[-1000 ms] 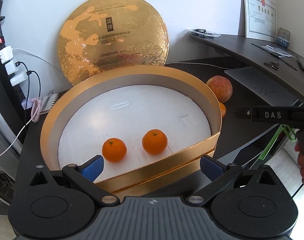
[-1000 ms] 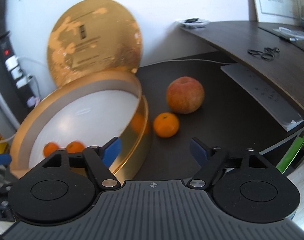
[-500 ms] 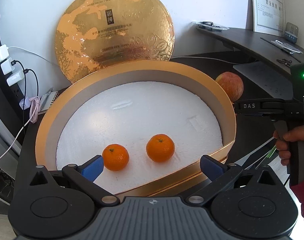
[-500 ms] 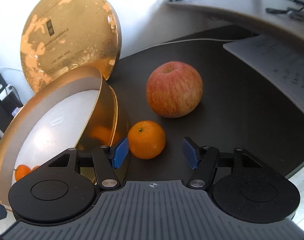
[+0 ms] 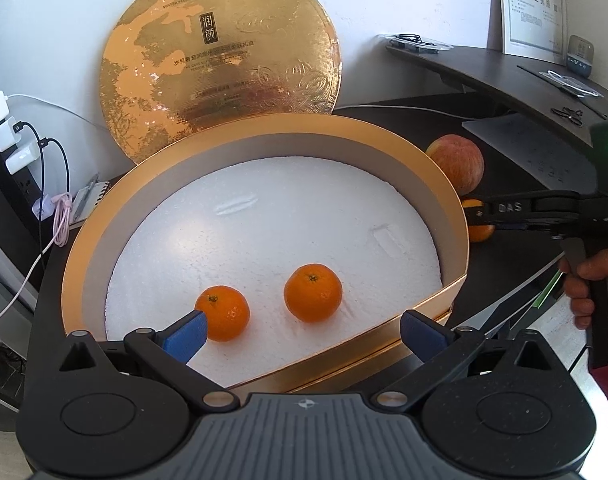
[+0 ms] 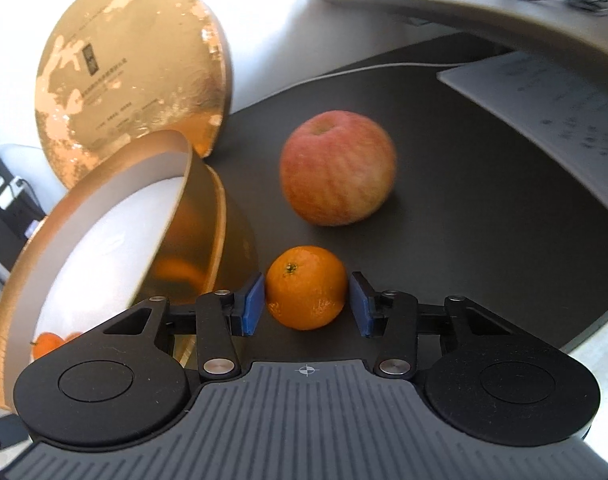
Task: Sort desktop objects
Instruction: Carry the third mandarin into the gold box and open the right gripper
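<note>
A round gold box [image 5: 264, 128] with a white foam floor holds two tangerines [image 5: 222, 307] [image 5: 313, 293]. My left gripper [image 5: 304, 338] hovers open over the box's near rim, its left pad just in front of the left tangerine. Right of the box, a third tangerine [image 6: 305, 286] rests on the dark desk, and my right gripper [image 6: 305, 304] is shut on it, one blue pad against each side. A red-yellow apple [image 6: 337, 168] sits just beyond it. The left wrist view shows that gripper [image 5: 479, 216] held by a hand, beside the box wall.
The box's gold lid [image 5: 220, 60] leans on the wall behind. A power strip with chargers and cables [image 5: 12, 136] is at the left. A white keyboard [image 6: 551, 100] and a raised shelf [image 6: 483, 12] with scissors lie to the right.
My right gripper has moved forward and down to the tangerine on the desk, and its pads have closed in on it. The left gripper has barely shifted.
</note>
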`<state>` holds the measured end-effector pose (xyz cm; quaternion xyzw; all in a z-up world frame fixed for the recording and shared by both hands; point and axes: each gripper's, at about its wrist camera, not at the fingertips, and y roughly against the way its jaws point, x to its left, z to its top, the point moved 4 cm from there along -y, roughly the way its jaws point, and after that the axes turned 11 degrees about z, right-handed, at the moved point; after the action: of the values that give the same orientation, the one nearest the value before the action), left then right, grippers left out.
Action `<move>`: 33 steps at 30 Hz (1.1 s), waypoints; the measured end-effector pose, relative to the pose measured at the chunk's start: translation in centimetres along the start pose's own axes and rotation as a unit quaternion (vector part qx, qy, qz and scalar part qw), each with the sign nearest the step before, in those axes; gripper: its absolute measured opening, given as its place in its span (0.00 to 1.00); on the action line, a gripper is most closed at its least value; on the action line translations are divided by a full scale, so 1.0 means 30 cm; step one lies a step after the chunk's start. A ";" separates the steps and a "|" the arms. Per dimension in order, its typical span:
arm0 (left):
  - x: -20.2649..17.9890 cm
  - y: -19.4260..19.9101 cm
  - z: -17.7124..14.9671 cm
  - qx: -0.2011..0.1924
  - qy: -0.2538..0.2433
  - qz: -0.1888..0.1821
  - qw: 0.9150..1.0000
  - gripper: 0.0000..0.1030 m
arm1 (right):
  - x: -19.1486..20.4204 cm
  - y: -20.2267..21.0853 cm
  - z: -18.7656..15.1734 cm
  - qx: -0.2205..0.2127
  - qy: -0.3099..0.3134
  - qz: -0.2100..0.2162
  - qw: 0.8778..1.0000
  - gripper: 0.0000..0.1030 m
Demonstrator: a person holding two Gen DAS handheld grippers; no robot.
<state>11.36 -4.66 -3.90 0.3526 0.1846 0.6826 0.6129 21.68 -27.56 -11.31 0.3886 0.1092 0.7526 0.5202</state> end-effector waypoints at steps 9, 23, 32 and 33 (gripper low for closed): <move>-0.006 0.018 -0.013 -0.003 -0.001 -0.006 1.000 0.99 | 0.037 0.020 -0.032 0.011 0.063 -0.036 0.997 0.61; 0.043 0.044 -0.046 -0.004 0.019 -0.006 1.000 0.99 | 0.070 0.001 -0.032 0.033 0.113 -0.098 0.988 0.47; 0.119 0.077 -0.086 -0.015 0.046 -0.017 0.999 0.99 | 0.222 0.186 0.044 -0.040 0.130 -0.089 0.987 0.47; 0.136 0.082 -0.089 -0.018 0.051 -0.015 0.998 0.99 | 0.260 0.204 0.055 -0.049 0.138 -0.081 0.986 0.48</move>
<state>7.72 -0.68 -2.99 0.3035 0.2091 0.6933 0.6192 17.33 -23.86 -3.04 0.2447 0.1737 0.7591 0.5777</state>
